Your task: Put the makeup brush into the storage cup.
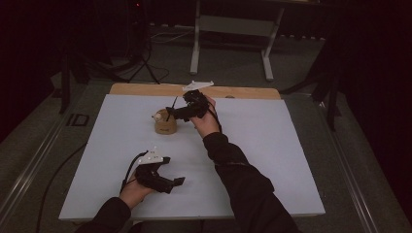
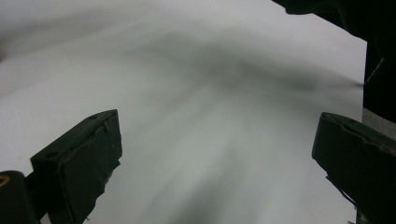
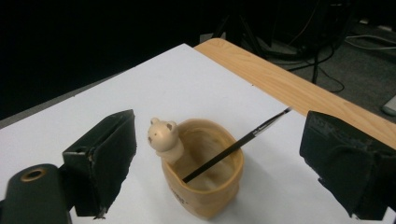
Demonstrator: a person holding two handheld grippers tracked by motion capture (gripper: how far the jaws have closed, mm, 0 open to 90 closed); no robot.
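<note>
right tongs (image 3: 219, 158), spread wide, hover over a tan bear-headed cup (image 3: 205, 175) holding a leaning black pen (image 3: 233, 147).

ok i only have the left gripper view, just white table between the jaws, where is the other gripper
Observer: The right gripper is held above a tan wooden cup near the table's far edge.
Operator: anything in the cup
Observer: Yes, a thin black pen leans inside it, tip sticking out over the rim.
Operator: is the right gripper holding the pen
Observer: No, its jaws stand wide open, apart from the pen, and a small bear figure sits on the cup's rim.
</note>
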